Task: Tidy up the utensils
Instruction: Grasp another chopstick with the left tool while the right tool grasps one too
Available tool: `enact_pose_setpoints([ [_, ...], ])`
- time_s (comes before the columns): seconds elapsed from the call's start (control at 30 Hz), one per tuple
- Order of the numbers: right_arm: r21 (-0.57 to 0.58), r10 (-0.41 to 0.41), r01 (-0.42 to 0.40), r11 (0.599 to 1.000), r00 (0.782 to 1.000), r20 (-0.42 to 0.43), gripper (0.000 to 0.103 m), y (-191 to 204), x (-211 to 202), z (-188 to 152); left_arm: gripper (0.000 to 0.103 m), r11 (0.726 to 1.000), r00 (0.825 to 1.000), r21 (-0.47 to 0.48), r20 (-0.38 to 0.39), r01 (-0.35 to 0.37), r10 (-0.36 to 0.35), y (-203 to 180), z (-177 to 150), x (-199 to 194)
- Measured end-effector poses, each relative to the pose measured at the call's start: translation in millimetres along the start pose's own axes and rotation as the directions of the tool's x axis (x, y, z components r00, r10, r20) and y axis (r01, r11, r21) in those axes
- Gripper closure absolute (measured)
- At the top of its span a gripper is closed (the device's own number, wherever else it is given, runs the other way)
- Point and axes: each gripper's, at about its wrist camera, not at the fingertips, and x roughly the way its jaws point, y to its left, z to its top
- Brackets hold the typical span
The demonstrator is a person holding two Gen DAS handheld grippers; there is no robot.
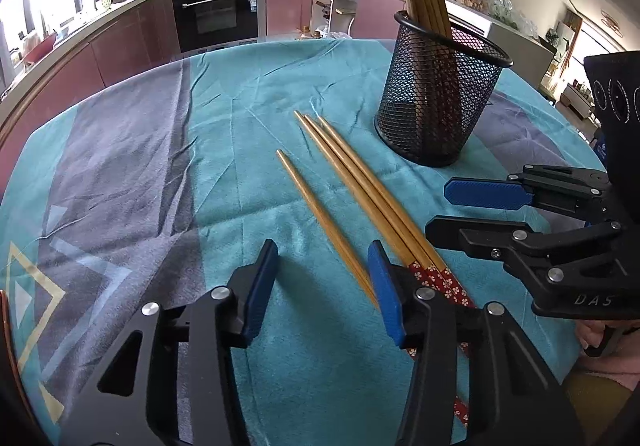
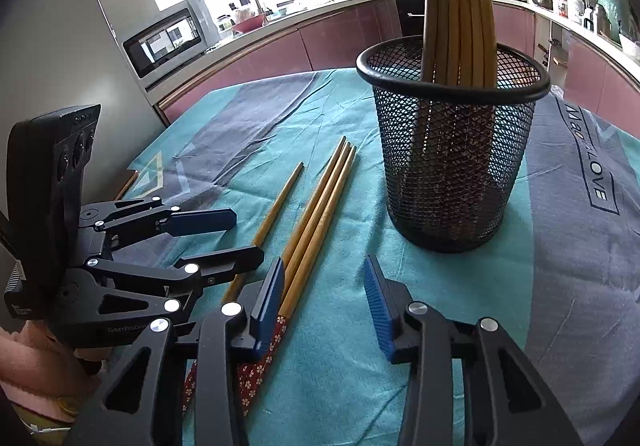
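Four loose chopsticks lie on the teal tablecloth (image 1: 248, 94), running away from both grippers toward the black mesh holder (image 1: 436, 102), which already stands upright with several chopsticks (image 2: 456, 6) leaning in it.

The left gripper (image 1: 324, 288) has its fingers spread apart and holds nothing. The single chopstick (image 1: 320, 214) lies between its fingertips, closer to the right-hand pad, while the bundle of three chopsticks (image 1: 368, 190) passes just outside that right-hand finger, their red floral handles tucked under it.

The right gripper (image 2: 326, 302) is likewise spread wide and empty. In its own view the bundle runs just beside its left finger, and the space between its fingertips shows only cloth. The holder stands ahead of its right finger, near but apart.

These sticks look light, stiff and smooth, so they will probably roll or pivot if pinched off-centre. The best hold seems to be across the shaft a little ahead of the patterned handle, where the wood is thicker, pads square to the stick. The single one is the easier pick; the three lie touching, and whether they overlap at the handles is hard to tell, since the fingers cover them there. The soft cloth should let a pad press down beside a stick.
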Motion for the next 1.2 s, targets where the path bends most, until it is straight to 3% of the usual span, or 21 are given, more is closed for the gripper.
enact_pose_setpoints([
  [0.4, -0.048, -0.053, 0.052, 0.997, 0.998, -0.035, 0.078, 11, 10, 3, 0.075, 1.000, 1.000, -0.021, 0.005, -0.003, 0.003, 6, 6, 5],
  [0.87, -0.066, -0.099, 0.095, 0.993, 0.994, -0.050, 0.081, 12, 19, 10, 0.074, 1.000, 1.000, 0.000, -0.009, -0.003, 0.003, 4, 11, 11],
  [0.97, -0.055, -0.095, 0.093, 0.994, 0.994, -0.045, 0.082, 11, 21, 13, 0.077, 1.000, 1.000, 0.010, -0.004, -0.015, 0.015, 1, 13, 14],
  [1.2, 0.015, -0.066, 0.067, 0.998, 0.997, -0.034, 0.095, -1, 19, 12, 0.092, 0.999, 1.000, -0.044, 0.001, -0.005, 0.005, 8, 14, 13],
])
